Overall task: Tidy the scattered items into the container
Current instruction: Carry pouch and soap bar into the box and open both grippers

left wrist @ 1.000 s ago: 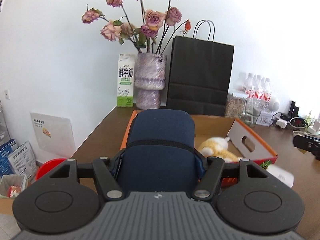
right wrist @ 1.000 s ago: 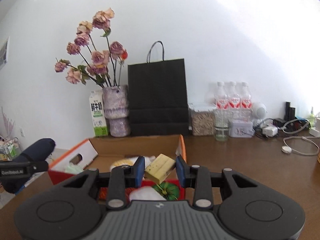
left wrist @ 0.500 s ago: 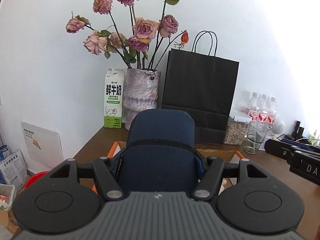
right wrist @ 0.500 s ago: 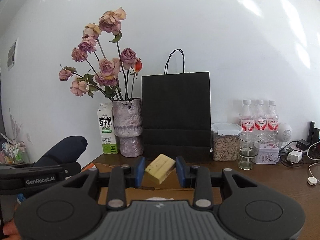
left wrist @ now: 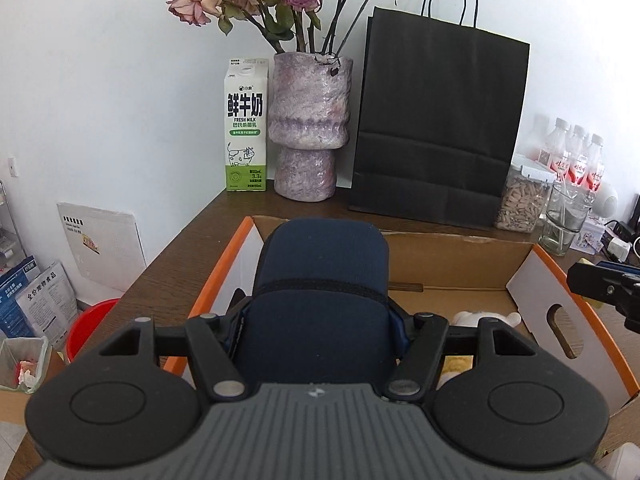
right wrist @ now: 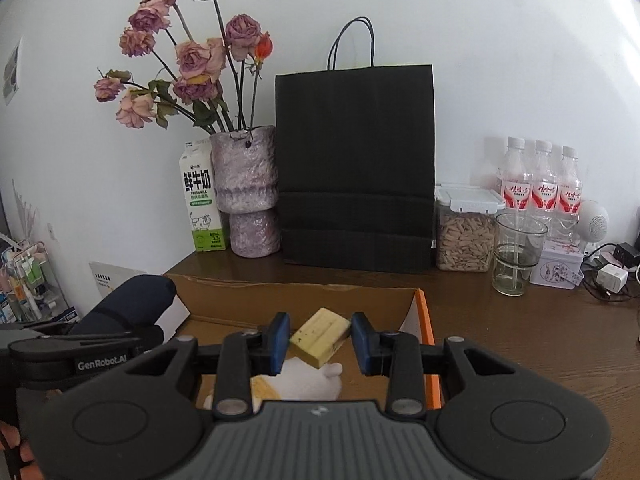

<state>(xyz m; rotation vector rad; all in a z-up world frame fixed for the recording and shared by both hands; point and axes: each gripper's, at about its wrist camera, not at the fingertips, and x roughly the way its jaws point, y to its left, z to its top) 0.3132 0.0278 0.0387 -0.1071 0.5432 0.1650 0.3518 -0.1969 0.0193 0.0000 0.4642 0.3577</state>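
My left gripper (left wrist: 320, 320) is shut on a dark blue zippered pouch (left wrist: 322, 292) and holds it over the left part of the open cardboard box (left wrist: 452, 240) with orange edges. My right gripper (right wrist: 320, 338) is shut on a yellow block (right wrist: 320, 335) and holds it over the box's (right wrist: 292, 294) right part. A white and orange plush toy (right wrist: 304, 382) lies in the box below the block; it also shows in the left wrist view (left wrist: 486, 318). The left gripper with the pouch (right wrist: 128, 308) shows at the left of the right wrist view.
Behind the box stand a milk carton (left wrist: 245, 126), a vase with dried roses (left wrist: 309, 128), a black paper bag (left wrist: 436, 128), a jar of seeds (right wrist: 464, 230), a glass (right wrist: 516, 258) and water bottles (right wrist: 540, 184). Chargers and cables (right wrist: 608, 276) lie at right. A red bin (left wrist: 90, 328) stands off the table's left edge.
Both grippers rose and then tipped back down over the box; the box interior and plush toy are in view again. Both still hold their items.
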